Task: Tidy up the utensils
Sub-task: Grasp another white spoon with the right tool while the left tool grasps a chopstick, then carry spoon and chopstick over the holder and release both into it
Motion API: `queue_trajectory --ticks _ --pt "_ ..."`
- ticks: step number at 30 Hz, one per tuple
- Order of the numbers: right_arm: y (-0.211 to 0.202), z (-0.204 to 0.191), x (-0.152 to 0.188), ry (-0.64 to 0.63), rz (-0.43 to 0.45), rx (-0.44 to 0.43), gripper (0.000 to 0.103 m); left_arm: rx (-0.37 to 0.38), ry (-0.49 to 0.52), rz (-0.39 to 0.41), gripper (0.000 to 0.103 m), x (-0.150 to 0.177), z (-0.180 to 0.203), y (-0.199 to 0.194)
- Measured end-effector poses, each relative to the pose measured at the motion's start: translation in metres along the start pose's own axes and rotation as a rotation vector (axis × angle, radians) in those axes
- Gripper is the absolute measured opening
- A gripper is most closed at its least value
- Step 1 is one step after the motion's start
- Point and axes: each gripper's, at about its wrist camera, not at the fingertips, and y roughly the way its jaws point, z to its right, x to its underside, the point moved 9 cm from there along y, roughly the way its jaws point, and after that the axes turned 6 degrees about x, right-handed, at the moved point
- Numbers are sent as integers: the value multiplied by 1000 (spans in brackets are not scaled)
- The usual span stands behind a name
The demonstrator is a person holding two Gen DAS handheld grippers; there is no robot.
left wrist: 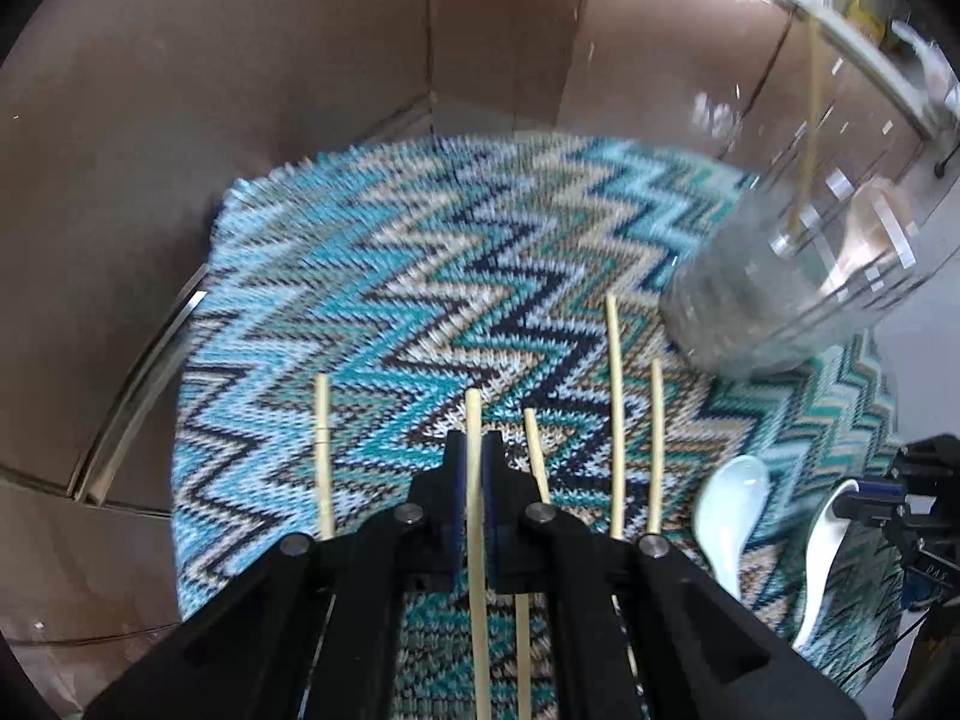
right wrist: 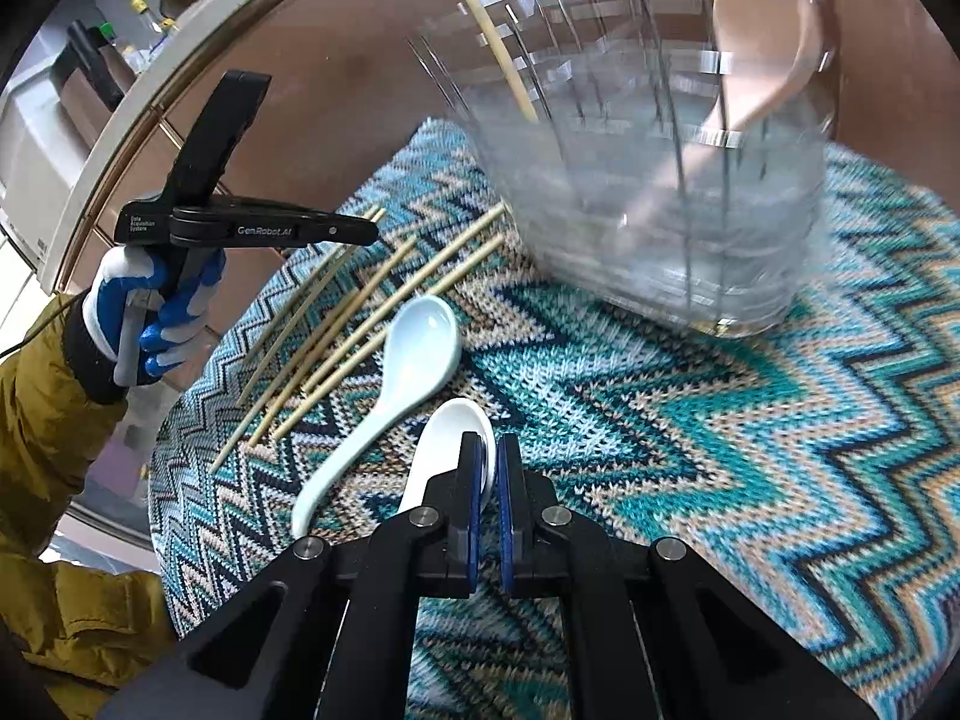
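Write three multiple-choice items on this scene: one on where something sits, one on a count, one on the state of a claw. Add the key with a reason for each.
1. Where is the pink ceramic spoon?
A. On the knitted mat
B. Inside the clear ribbed glass jar
C. In the right claw

2. How many pale ceramic soup spoons lie on the blue zigzag knitted mat?
A. Two
B. Four
C. None

3. What is the left claw doing?
A. Open above the jar
B. Shut on a spoon
C. Shut on a thin bamboo chopstick

Key:
1 B: the pink bowl shows through the jar's wall.
2 A: a light blue spoon and a white spoon lie side by side.
3 C: the left wrist view shows the stick pinched between its pads.
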Motion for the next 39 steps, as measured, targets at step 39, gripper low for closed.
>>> queue_trajectory --ticks 39 --pt "-278 -89 12 90 652 436 5 119 -120 695 4 20 69 -306"
